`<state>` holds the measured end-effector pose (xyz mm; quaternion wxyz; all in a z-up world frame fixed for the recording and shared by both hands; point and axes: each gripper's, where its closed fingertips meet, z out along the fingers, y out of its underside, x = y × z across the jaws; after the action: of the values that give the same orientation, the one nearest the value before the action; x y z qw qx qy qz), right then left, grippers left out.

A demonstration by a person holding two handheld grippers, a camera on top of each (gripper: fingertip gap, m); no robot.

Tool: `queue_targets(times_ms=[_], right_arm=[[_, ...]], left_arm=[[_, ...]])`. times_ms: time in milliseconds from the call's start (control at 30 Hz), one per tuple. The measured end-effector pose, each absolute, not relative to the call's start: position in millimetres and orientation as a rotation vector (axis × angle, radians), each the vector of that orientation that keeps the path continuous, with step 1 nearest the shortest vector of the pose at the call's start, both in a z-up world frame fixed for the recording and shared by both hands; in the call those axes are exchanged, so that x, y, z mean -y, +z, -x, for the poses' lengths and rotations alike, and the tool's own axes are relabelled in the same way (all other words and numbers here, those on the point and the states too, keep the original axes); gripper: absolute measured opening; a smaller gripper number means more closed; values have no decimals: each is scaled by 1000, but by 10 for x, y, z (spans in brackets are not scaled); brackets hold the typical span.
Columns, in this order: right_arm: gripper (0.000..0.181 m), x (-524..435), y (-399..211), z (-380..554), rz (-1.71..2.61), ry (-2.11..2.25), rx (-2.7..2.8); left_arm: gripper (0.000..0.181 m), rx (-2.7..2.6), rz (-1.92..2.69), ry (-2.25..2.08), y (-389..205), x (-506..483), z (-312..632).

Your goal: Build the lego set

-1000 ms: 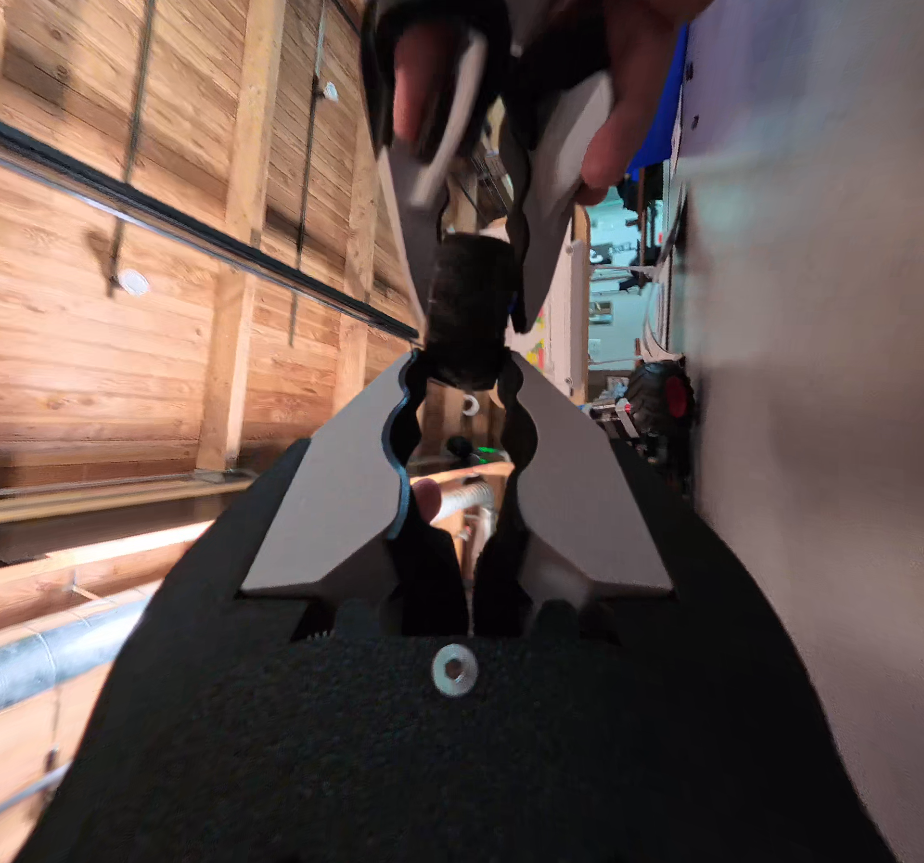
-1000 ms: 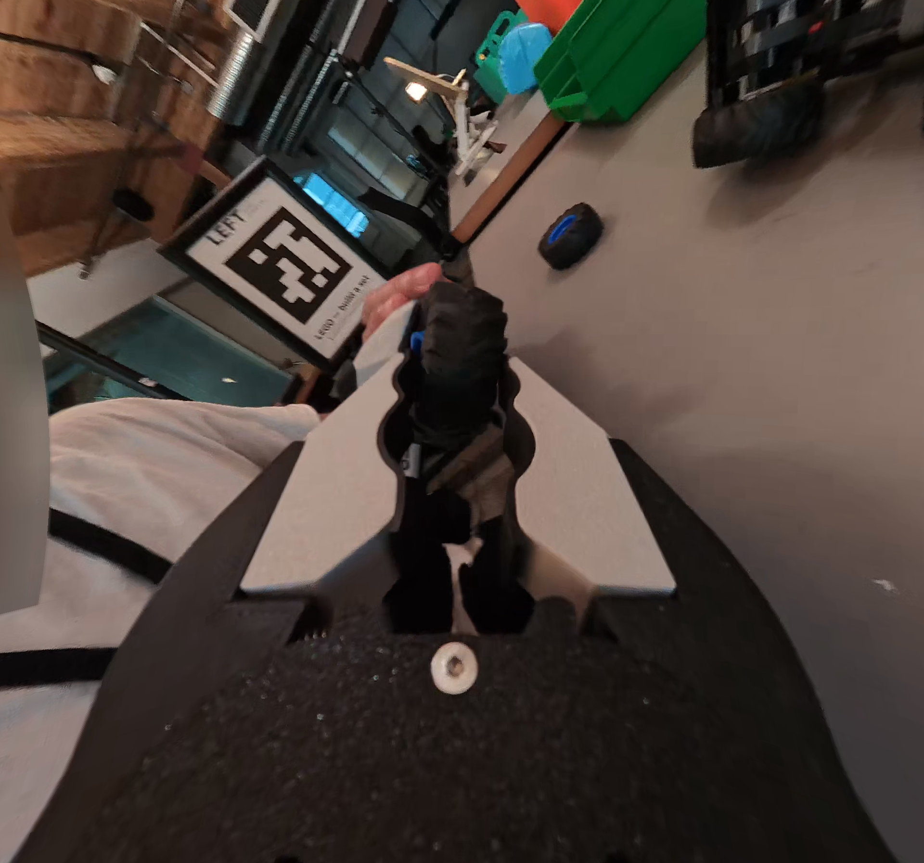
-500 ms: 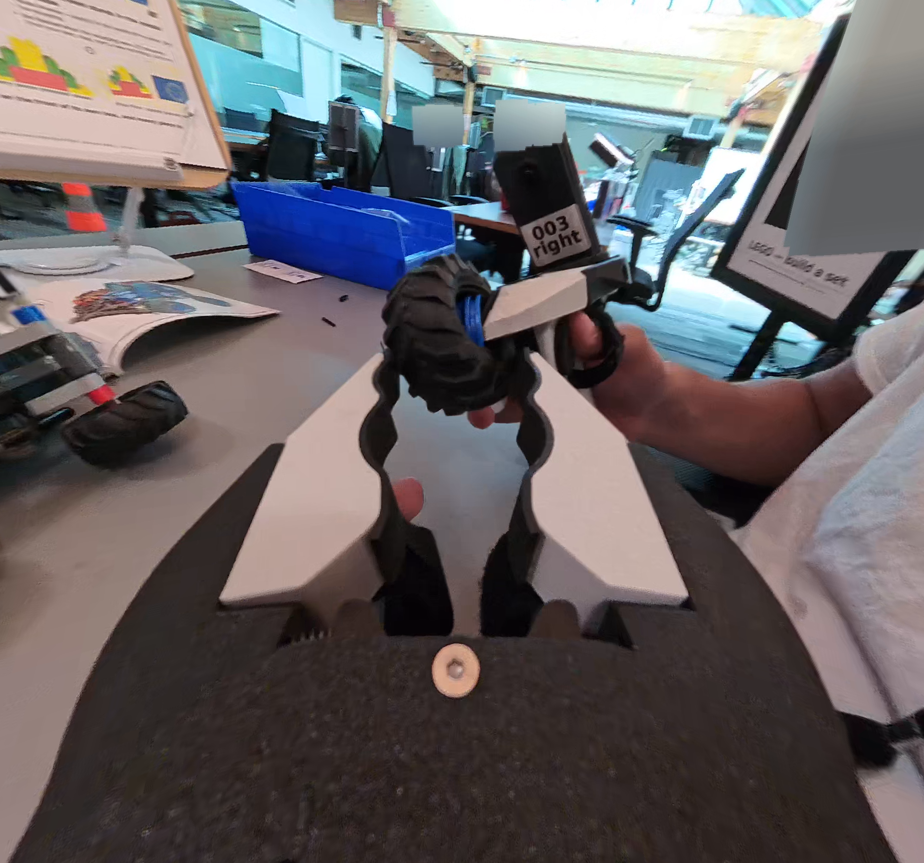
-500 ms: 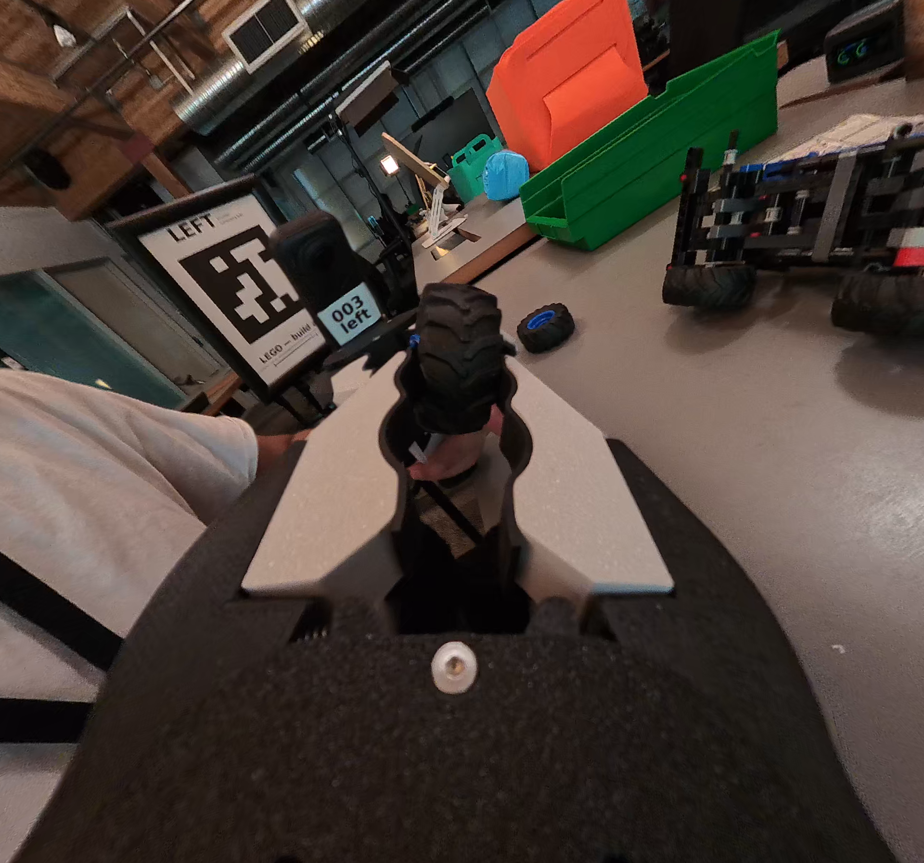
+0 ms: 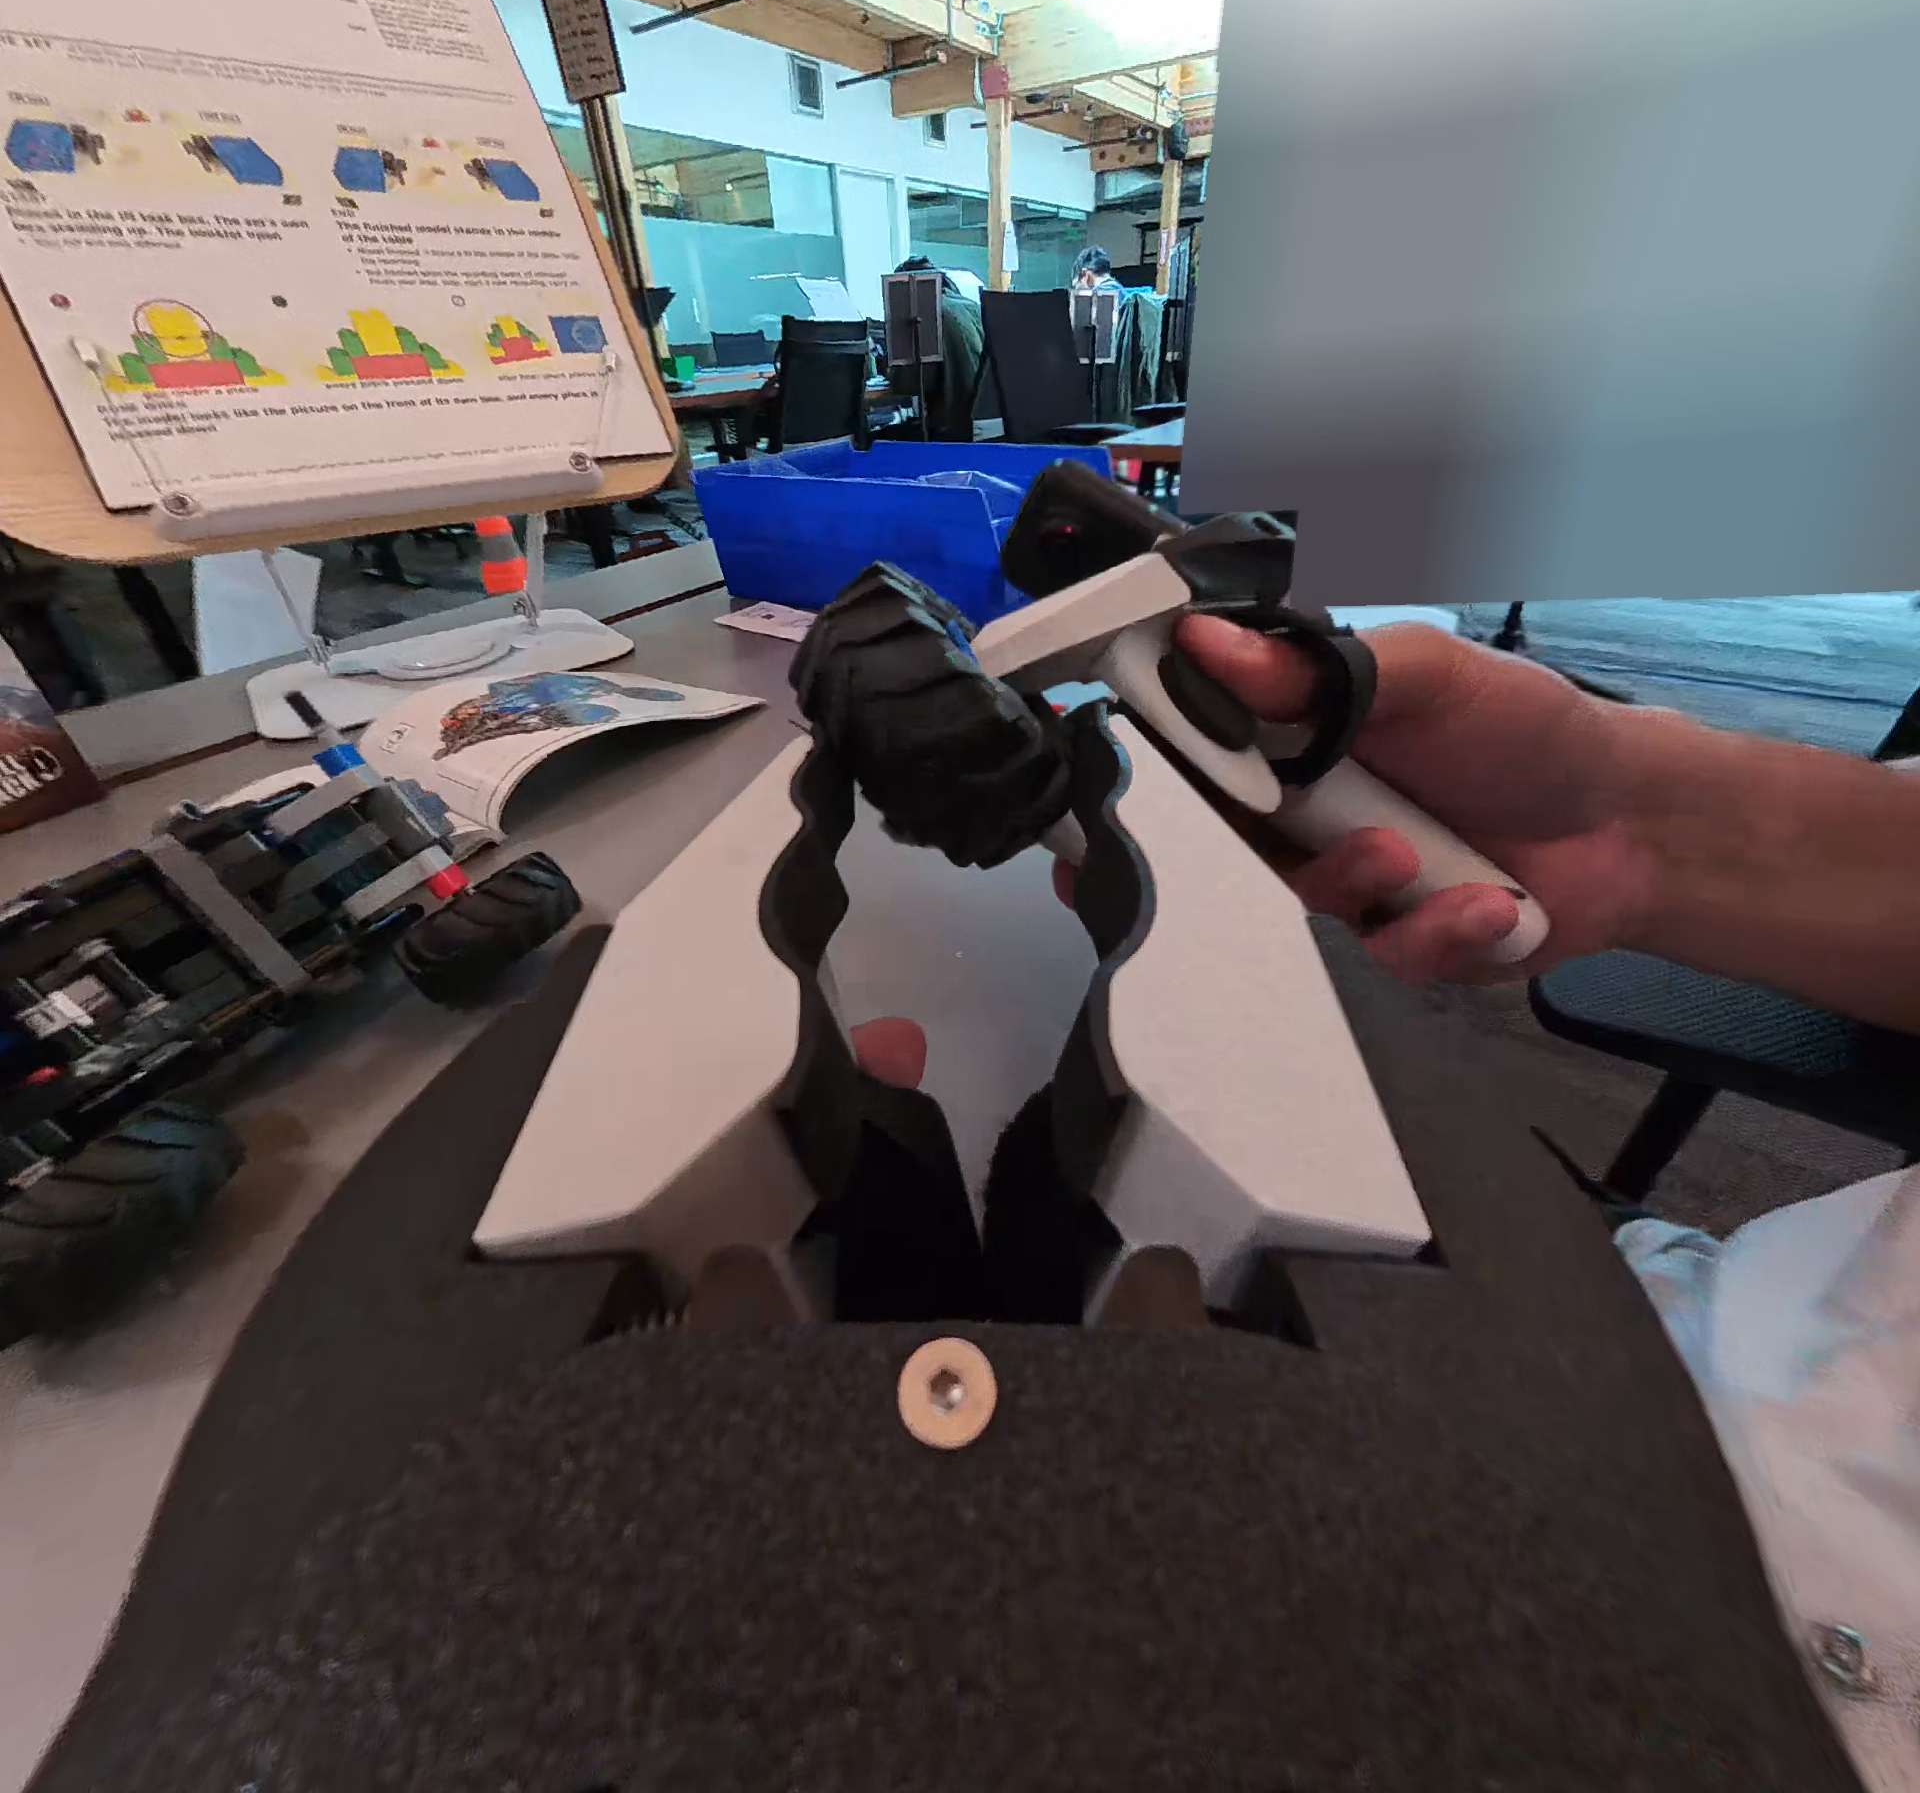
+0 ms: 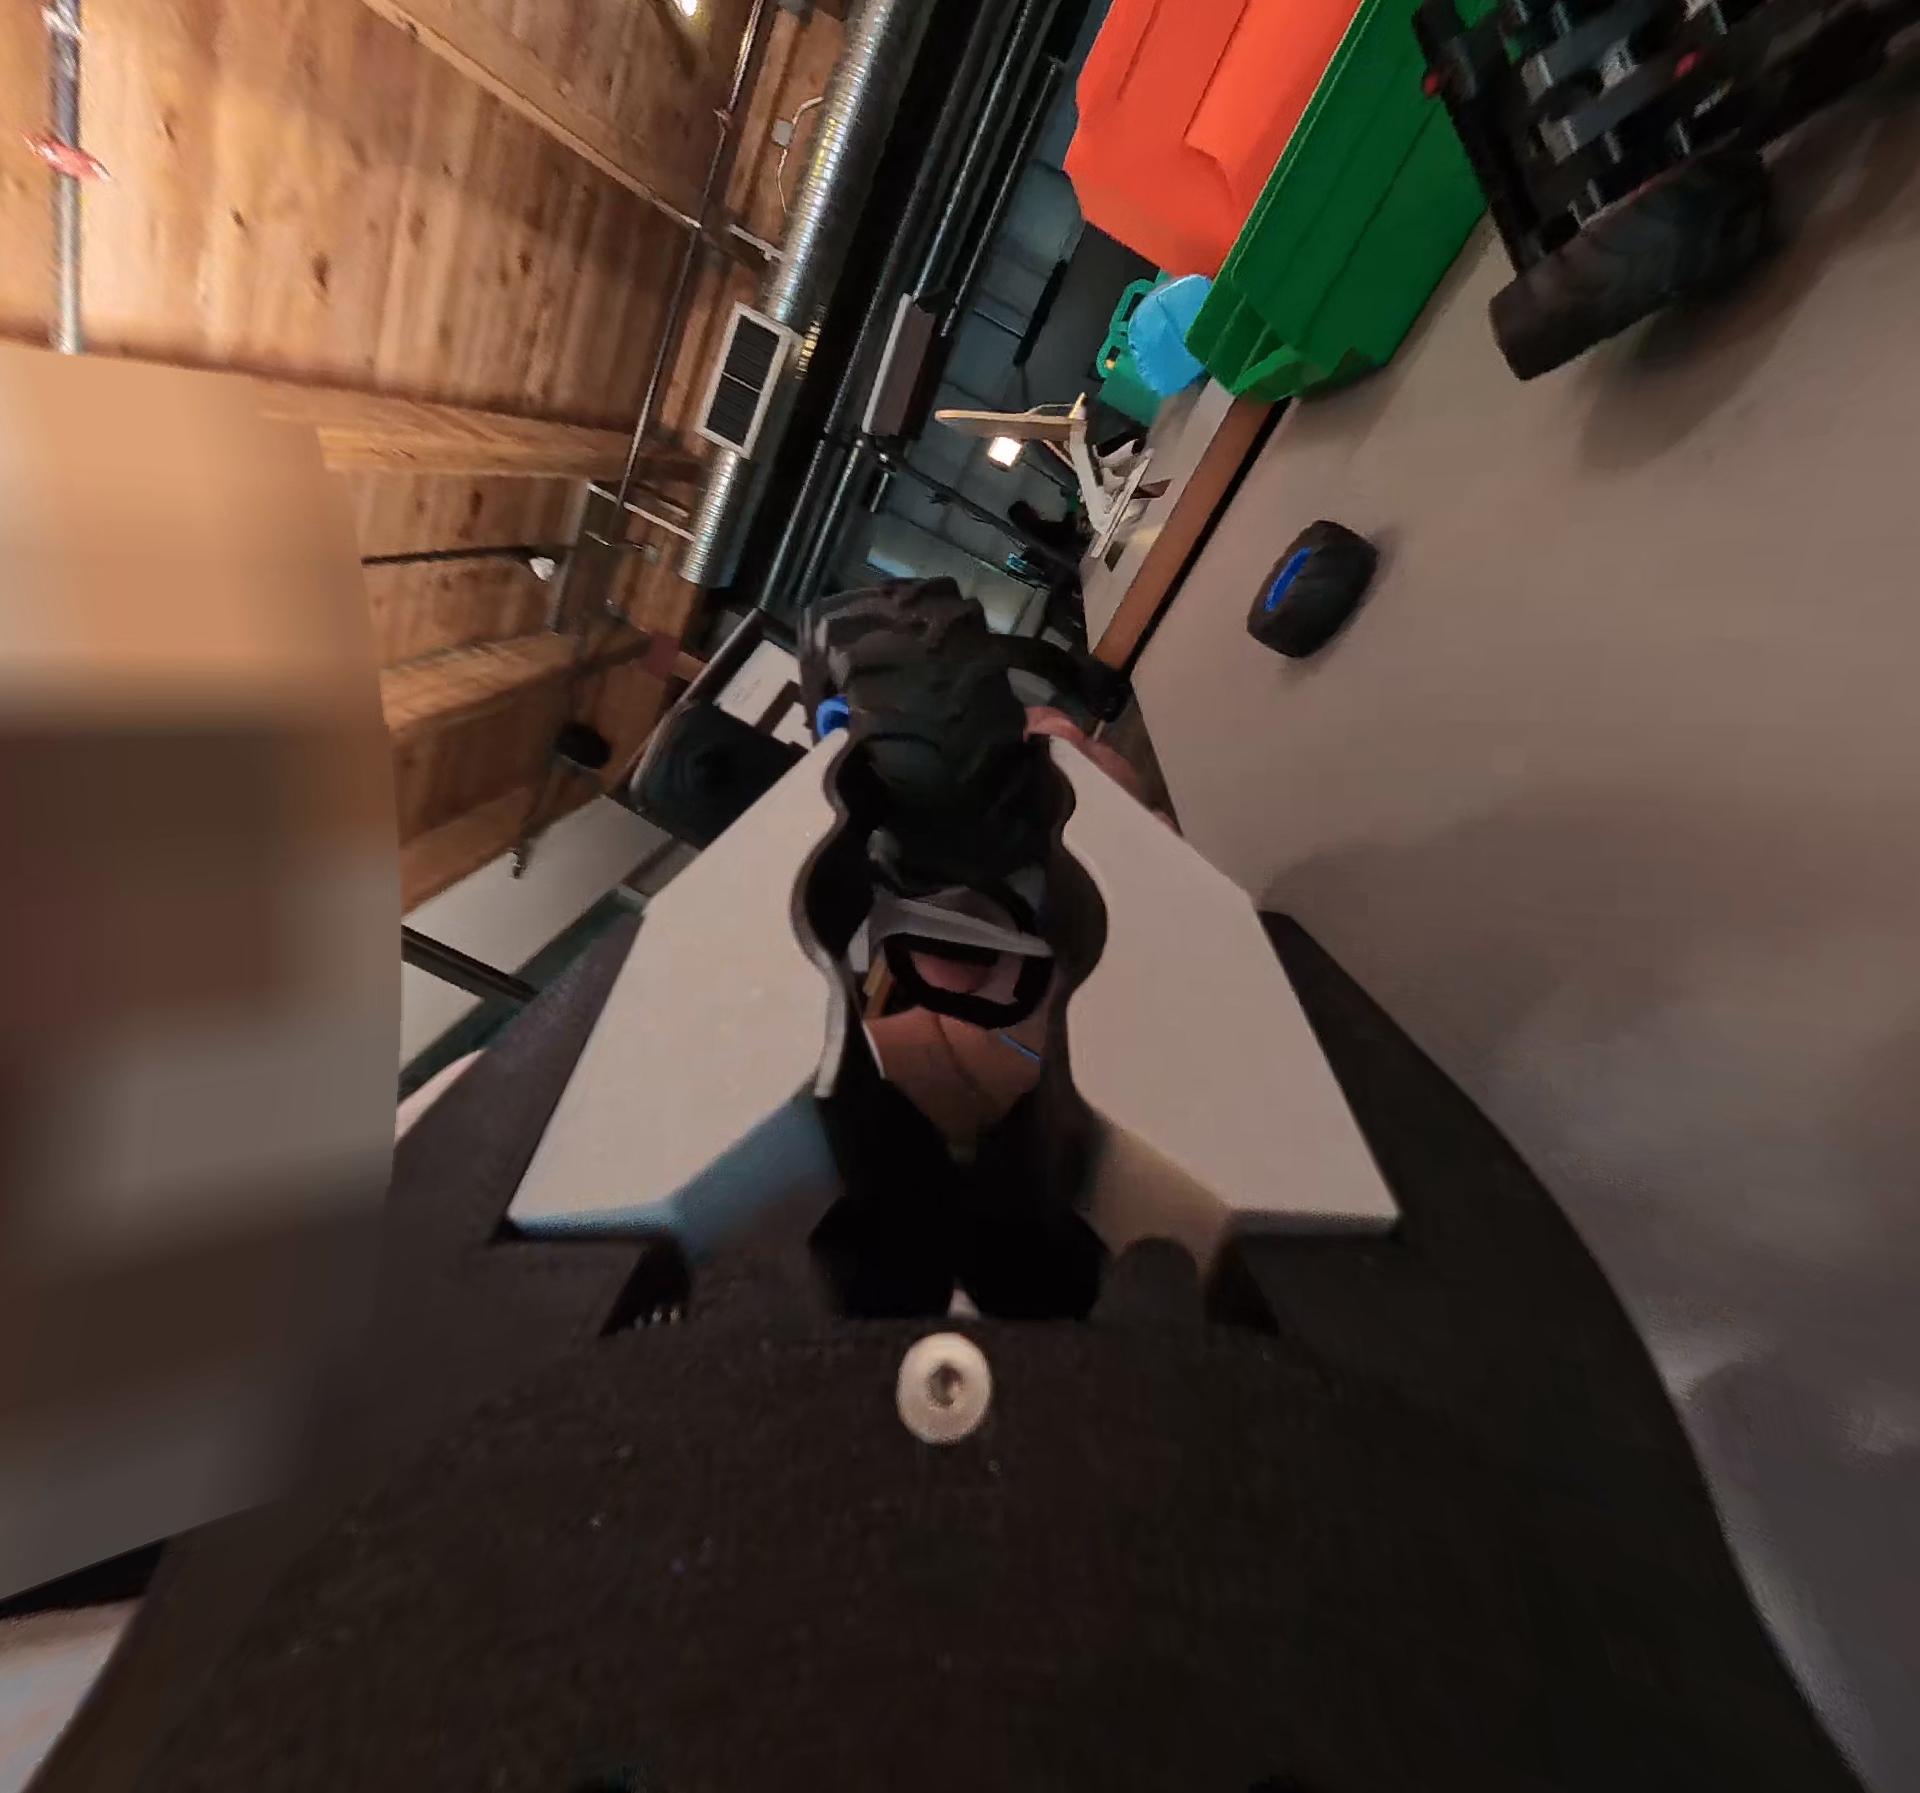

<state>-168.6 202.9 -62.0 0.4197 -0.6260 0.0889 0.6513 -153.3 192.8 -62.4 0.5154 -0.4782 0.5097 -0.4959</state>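
Grey table [image 5: 644,839], right tool [image 6: 940,787] pinching black tyre [image 6: 925,694], hub mostly hidden, left tool [image 5: 961,808] spread.

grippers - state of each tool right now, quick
Left tool: open, holding nothing; the black tyre sits between its tips, gripped by the other tool.
Right tool: shut on the black tyre.

A printed instruction sheet [image 5: 281,185] with coloured pictures stands on a stand above the booklet [image 5: 551,735]; its print is blurred. A small dark sign [image 5: 579,24] hangs right of the sheet, illegible. The booklet shows only pictures.
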Motion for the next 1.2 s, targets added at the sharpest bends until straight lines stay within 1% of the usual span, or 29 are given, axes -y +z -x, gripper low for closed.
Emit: queue_targets(times_ms=[133, 200, 267, 300, 333, 400, 433, 467, 533, 567, 600, 667, 733, 800, 867, 900, 967, 1000, 1033, 1067, 1200], right_arm=[[31, -2049, -722, 1658, 1553, 1761, -350], [32, -2059, -734, 1662, 1566, 1696, -329], [32, -2074, -751, 1640, 1656, 1457, -160], [31, -2084, -756, 1620, 1691, 1273, -19], [32, -2125, -799, 1541, 1734, 1026, 106], [47, -2154, -826, 1450, 1735, 553, 438], [55, -2161, -827, 1424, 1729, 385, 547], [59, -2152, -832, 1443, 1723, 267, 659], [57, -2105, -845, 1542, 1708, 136, 858], [46, -2088, -875, 1591, 1702, 97, 936], [38, -2072, -896, 1641, 1692, 78, 986], [36, -2049, -970, 1675, 1684, 29, 1115], [34, -2115, -992, 1631, 1772, 10, 1082], [31, -2212, -943, 1584, 1784, -29, 1003], [30, -2256, -892, 1609, 1816, 56, 877], [30, -2266, -889, 1618, 1829, 97, 829], [28, -2270, -909, 1612, 1835, 119, 787], [28, -2253, -931, 1613, 1858, 151, 770], [27, -2223, -934, 1620, 1863, 198, 763], [26, -2183, -940, 1641, 1876, 274, 752], [24, -2103, -1038, 1676, 1957, 485, 729]], left_arm=[[41, -1275, 1076, -944, -700, -1989, 1504], [40, -1293, 1083, -924, -711, -2010, 1509], [39, -1316, 1158, -1027, -751, -2022, 1522], [31, -1322, 1211, -1114, -776, -2025, 1536], [30, -1332, 1256, -1192, -799, -2029, 1549], [29, -1389, 1335, -1319, -862, -1997, 1580], [29, -1451, 1368, -1365, -919, -1944, 1595], [29, -1498, 1390, -1395, -958, -1904, 1612], [29, -1604, 1409, -1412, -1039, -1829, 1655], [30, -1632, 1418, -1384, -1064, -1839, 1668], [29, -1647, 1416, -1346, -1072, -1850, 1677], [29, -1727, 1404, -1217, -1160, -1847, 1714], [30, -1699, 1363, -1035, -1174, -1946, 1687], [36, -1570, 1322, -879, -1104, -2108, 1645], [46, -1454, 1299, -848, -1021, -2176, 1624], [47, -1423, 1301, -859, -999, -2192, 1619], [45, -1432, 1316, -889, -1001, -2209, 1620], [41, -1450, 1325, -927, -1008, -2194, 1631], [32, -1469, 1333, -988, -1007, -2163, 1648], [30, -1487, 1339, -1063, -995, -2119, 1664], [29, -1589, 1329, -1129, -1044, -2033, 1688]])
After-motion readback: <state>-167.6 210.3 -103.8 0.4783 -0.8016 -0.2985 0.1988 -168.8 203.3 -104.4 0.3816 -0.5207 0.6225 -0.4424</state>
